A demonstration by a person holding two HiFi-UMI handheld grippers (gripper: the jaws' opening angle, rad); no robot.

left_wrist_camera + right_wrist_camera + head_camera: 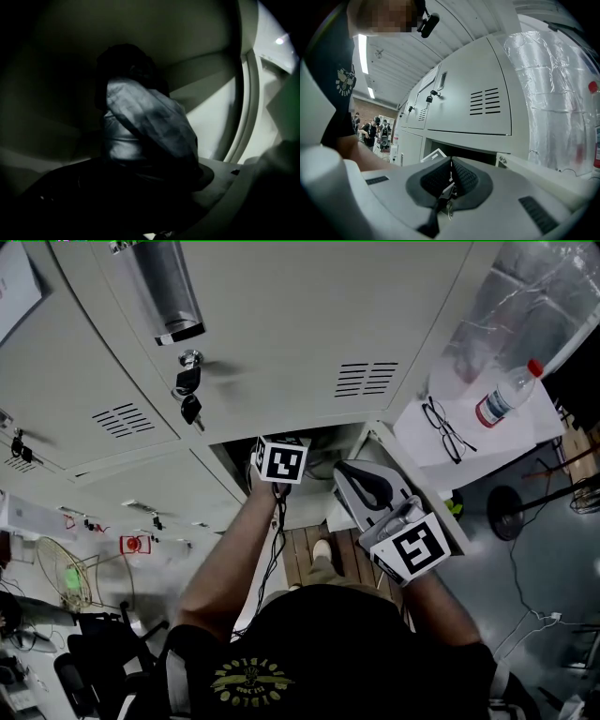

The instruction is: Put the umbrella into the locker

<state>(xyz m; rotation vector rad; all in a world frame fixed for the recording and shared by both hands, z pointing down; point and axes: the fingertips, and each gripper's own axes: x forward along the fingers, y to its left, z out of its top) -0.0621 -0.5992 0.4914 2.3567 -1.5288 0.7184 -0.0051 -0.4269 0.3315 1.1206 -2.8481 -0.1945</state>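
The open locker compartment (pixel 314 442) sits low in the grey locker bank, with its door (pixel 427 498) swung out to the right. My left gripper (pixel 281 463) reaches into it, and only its marker cube shows in the head view. Inside, in the left gripper view, the folded umbrella (pixel 143 124) in its grey sleeve leans upright against the dark back wall. The left gripper (pixel 140 180) has its jaws spread either side of the umbrella's foot, not pressing on it. My right gripper (pixel 352 472) (pixel 450 164) waits level outside the opening (pixel 459 152), pads together and empty.
Keys (pixel 190 395) hang from the lock of the locker door above. A white table (pixel 525 432) at the right carries glasses (pixel 442 426) and a water bottle (pixel 502 395). A round stand base (pixel 511 512) and cables lie on the floor. People (pixel 375 131) stand far down the locker row.
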